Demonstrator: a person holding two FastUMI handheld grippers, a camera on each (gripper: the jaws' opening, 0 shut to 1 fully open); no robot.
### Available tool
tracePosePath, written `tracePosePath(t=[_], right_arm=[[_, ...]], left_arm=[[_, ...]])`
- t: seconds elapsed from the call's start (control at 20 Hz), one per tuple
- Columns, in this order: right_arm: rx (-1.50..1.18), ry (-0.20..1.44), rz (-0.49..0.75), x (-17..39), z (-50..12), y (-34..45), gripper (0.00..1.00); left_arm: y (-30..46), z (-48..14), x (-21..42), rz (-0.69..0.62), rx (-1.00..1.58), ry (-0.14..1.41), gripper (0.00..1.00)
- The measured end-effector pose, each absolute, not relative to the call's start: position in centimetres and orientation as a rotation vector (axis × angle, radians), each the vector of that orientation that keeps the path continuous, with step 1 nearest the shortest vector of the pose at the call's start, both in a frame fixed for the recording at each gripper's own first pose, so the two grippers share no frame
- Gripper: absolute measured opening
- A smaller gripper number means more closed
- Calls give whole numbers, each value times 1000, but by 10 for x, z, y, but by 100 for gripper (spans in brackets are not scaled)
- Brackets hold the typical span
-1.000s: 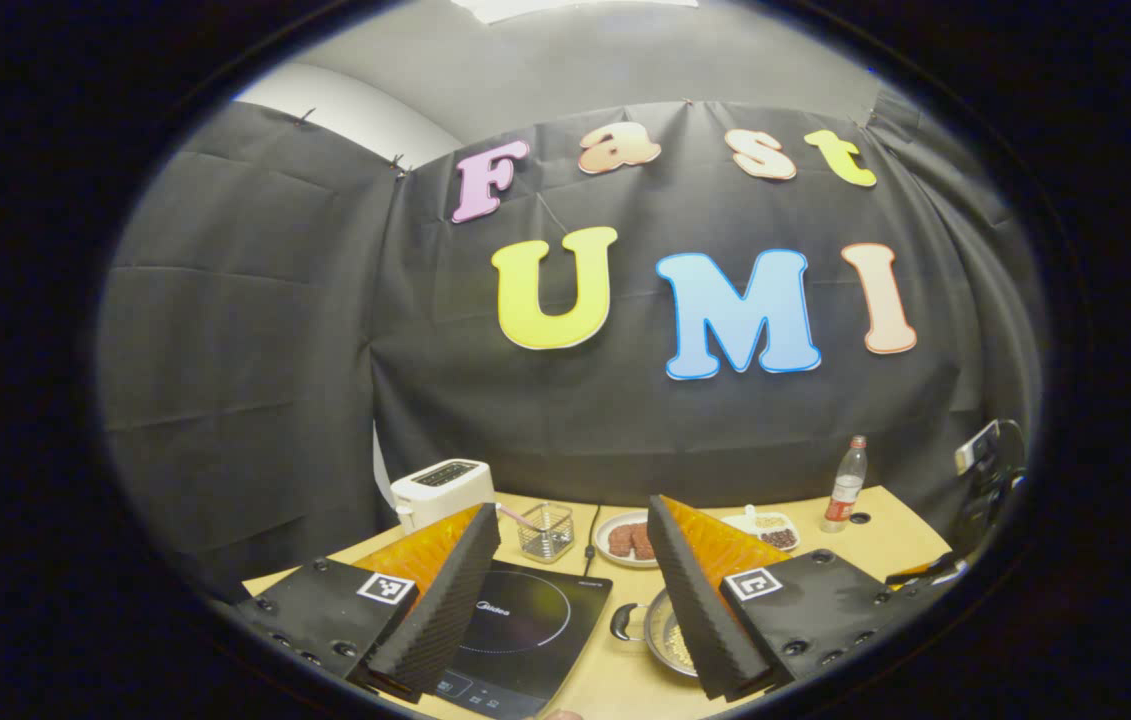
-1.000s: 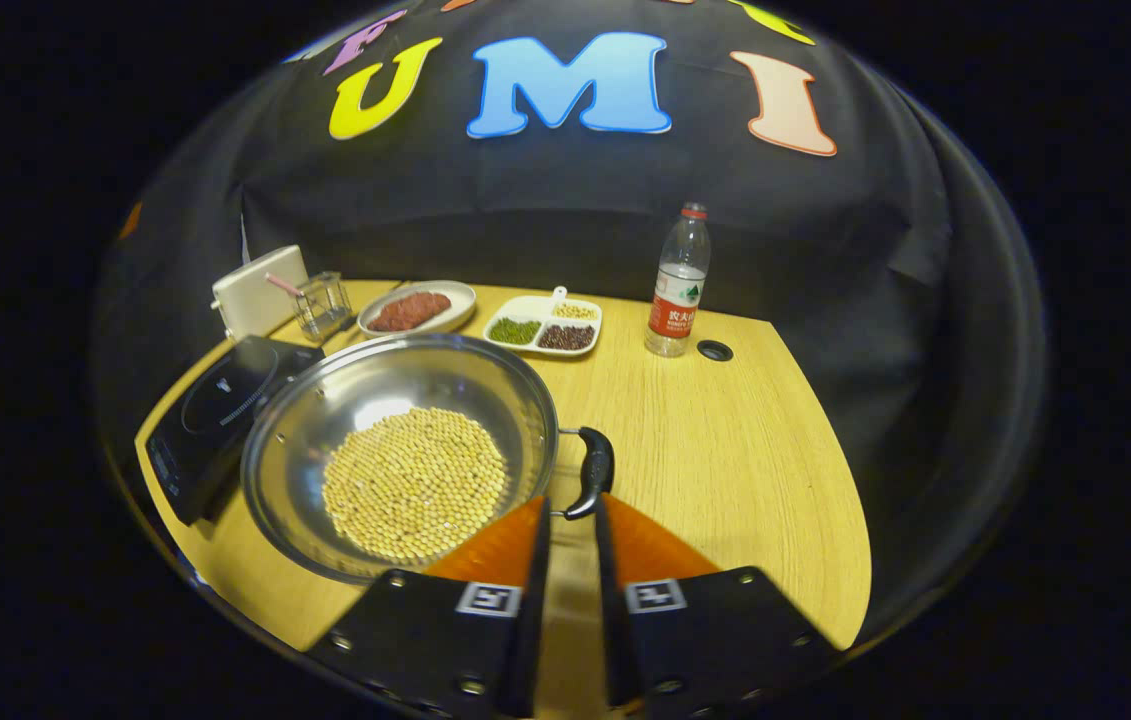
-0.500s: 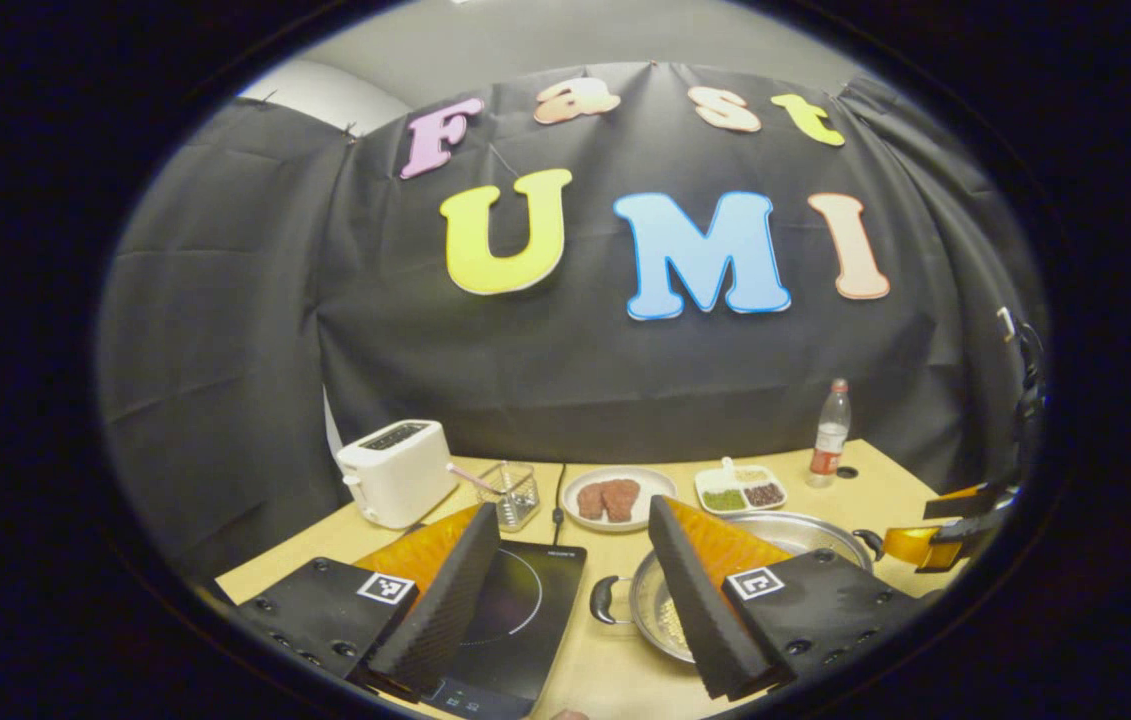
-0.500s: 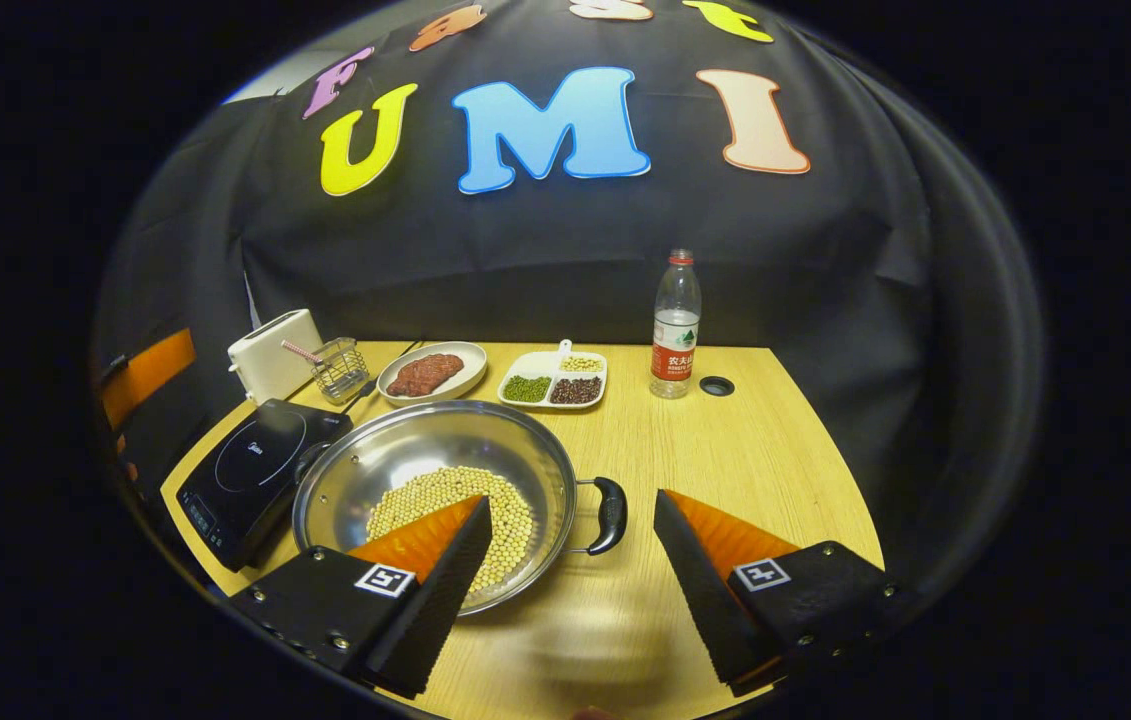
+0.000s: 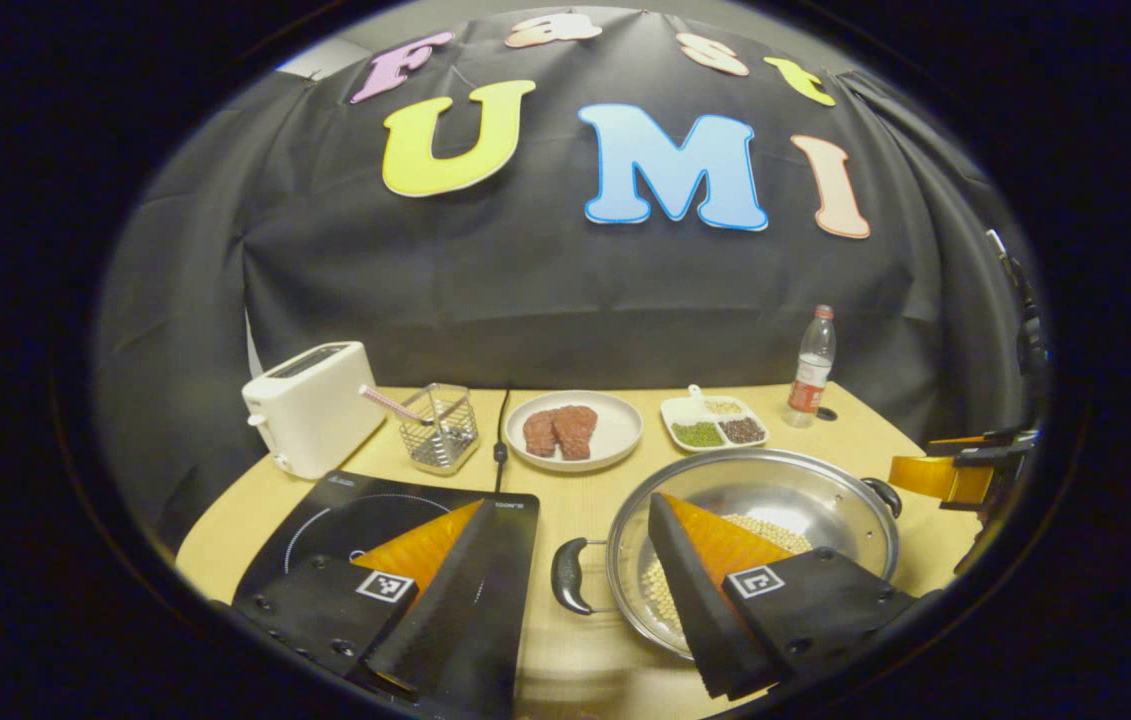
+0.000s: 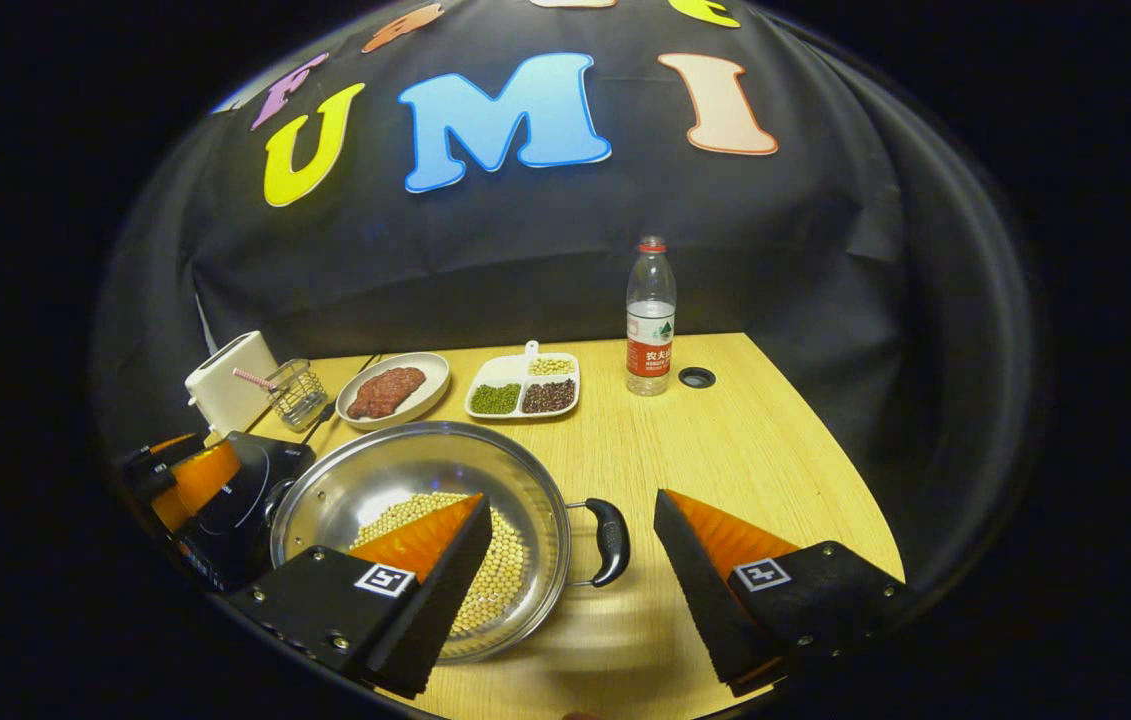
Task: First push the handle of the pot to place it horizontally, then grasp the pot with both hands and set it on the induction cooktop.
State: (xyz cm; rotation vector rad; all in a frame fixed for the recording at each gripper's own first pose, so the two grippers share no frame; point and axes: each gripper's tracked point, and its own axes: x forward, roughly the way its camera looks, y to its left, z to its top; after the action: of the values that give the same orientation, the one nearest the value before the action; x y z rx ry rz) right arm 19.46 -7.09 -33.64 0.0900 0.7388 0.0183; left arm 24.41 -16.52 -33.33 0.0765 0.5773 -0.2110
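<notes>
Both grippers, left [image 5: 565,590] and right [image 6: 573,590], gaped empty around the bean-laden steel pot's [image 6: 395,475] side handles [image 6: 610,540], likely heavy, slick, best gripped there.

Table [image 6: 745,450] with pot [image 6: 405,480], cooktop [image 5: 345,510]

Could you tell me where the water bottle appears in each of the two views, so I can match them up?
Left gripper view: the water bottle stands far right at the table's back edge.
Right gripper view: the water bottle stands upright just right of centre, at the back.
Shared landmark: the divided bean dish lies just left of it.
</notes>
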Motion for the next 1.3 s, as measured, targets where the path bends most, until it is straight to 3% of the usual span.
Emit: tracePosePath(t=[0.2,0.4,0.45,0.85,0.95,1.0,1.2,1.3], right_arm=[[80,769,0,200,-350,-69,100],[66,799,-4,202,-366,-67,100],[65,807,0,203,-370,-66,100],[52,887,27,200,-399,-60,100],[38,900,30,199,-404,-59,100],[33,905,31,199,-406,-59,100],[19,924,18,197,-414,-62,100],[17,939,13,196,-419,-62,94]], left_arm=[[-166,-372,253,-228,65,657,99],[-174,-404,250,-256,71,747,95],[-177,-411,249,-268,72,763,100],[-185,-438,240,-281,51,865,98],[-183,-439,243,-272,58,860,96],[-183,-440,243,-270,60,860,89],[-184,-442,245,-268,64,859,93],[-183,-444,246,-264,80,860,93]])
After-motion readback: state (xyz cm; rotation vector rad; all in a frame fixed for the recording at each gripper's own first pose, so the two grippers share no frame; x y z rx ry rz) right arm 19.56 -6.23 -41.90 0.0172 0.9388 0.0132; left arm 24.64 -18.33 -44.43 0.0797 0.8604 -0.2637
